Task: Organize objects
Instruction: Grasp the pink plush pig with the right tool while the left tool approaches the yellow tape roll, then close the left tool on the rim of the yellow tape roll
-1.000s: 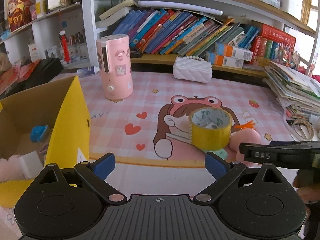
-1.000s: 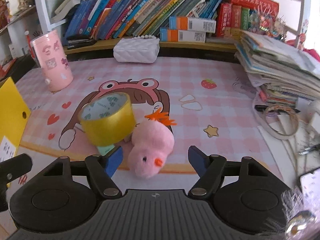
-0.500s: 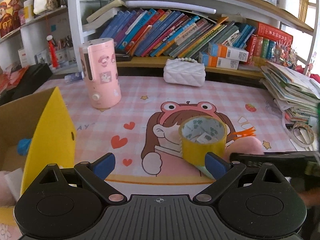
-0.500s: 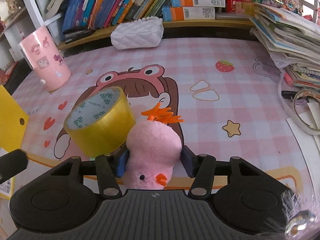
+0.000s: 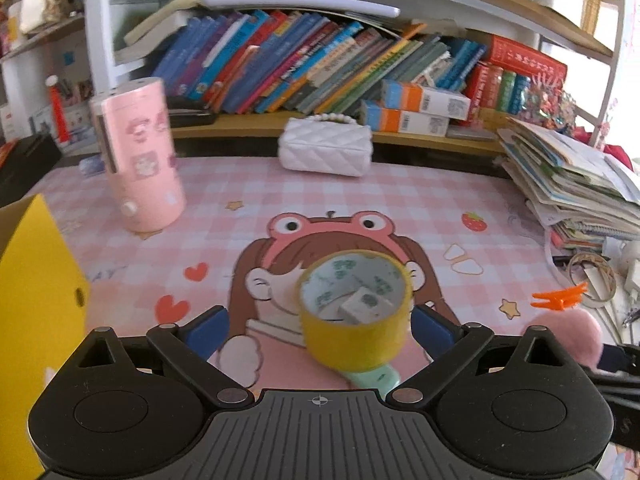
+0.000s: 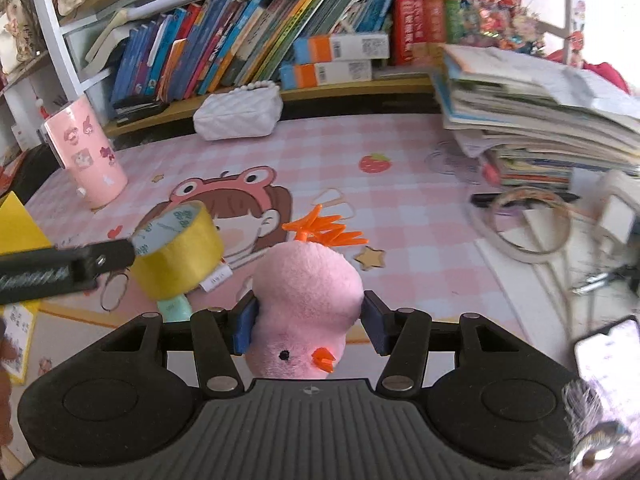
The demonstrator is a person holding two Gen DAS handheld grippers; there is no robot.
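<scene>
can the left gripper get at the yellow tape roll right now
Probably yes. The left gripper is open with the yellow tape roll already between its blue pads, nothing blocking; the pink plush sits aside.

Both views are taken from low over the pink checked desk mat (image 5: 400, 196), each angled downward along its own gripper's fingers toward the crowded bookshelf (image 6: 248, 40) at the back. The left wrist view is set close behind the yellow roll of tape (image 5: 356, 334); the right wrist view is set close behind the pink plush chick (image 6: 306, 296). Shared by both are the tape (image 6: 180, 256), the chick (image 5: 566, 332), the white quilted purse (image 5: 326, 152) and the pink cylindrical container (image 6: 86, 156).
</scene>
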